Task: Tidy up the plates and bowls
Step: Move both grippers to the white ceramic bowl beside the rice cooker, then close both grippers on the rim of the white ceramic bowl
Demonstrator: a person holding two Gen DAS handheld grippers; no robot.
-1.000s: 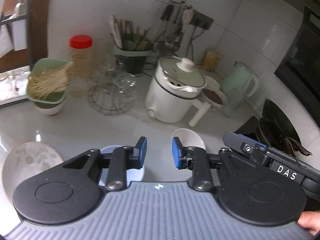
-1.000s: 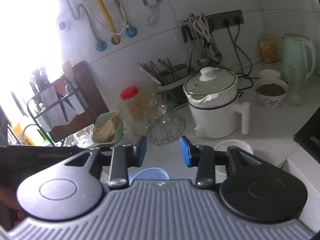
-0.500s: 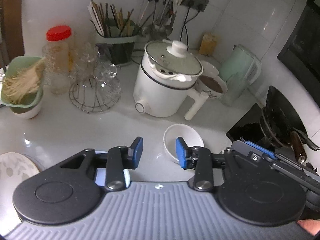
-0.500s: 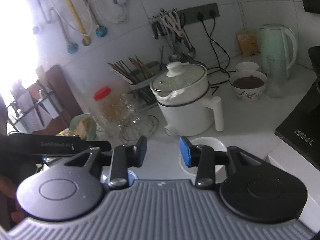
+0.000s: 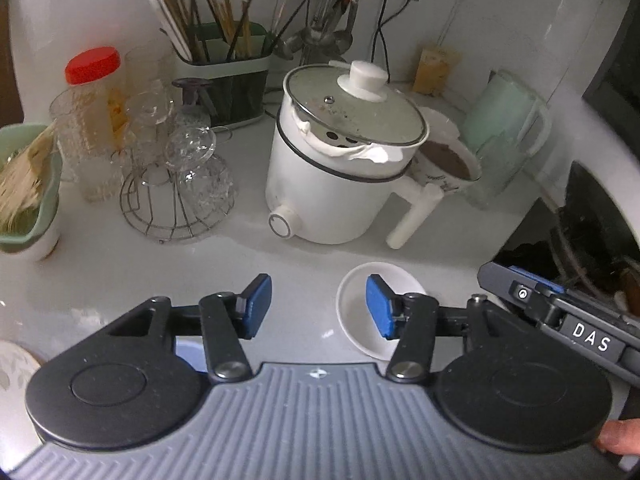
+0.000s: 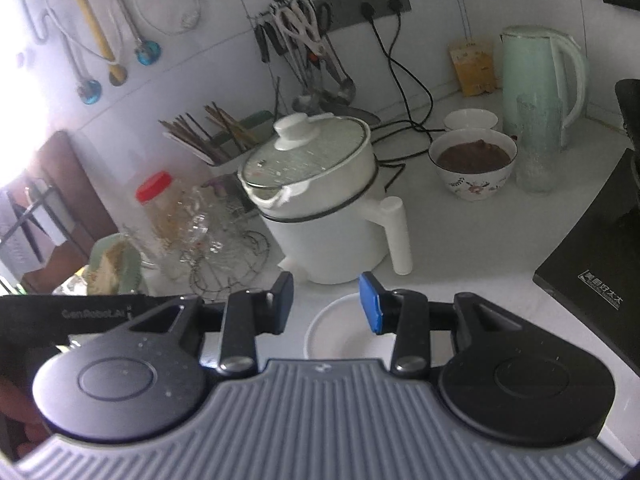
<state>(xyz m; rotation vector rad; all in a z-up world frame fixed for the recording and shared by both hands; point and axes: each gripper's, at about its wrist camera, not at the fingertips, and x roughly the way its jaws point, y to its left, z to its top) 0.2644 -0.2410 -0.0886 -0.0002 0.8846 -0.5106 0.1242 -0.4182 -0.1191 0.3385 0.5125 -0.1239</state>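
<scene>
A small white bowl sits empty on the grey counter. My left gripper is open and empty above the counter, its right finger over the bowl's rim. My right gripper is open and empty, hovering just above the same white bowl. A pale blue bowl peeks out under the left gripper's left finger. A leaf-patterned plate lies at the far left edge. The right gripper's body shows at the right of the left wrist view.
A white electric pot stands behind the bowl, handle pointing forward. A glass rack, red-capped jar, green chopstick basket, bowl of brown food, green kettle and black stove surround it.
Both grippers moved forward and right toward the white bowl, which now sits between their fingers. The left gripper opened wider. The patterned plate slid out to the left edge.
</scene>
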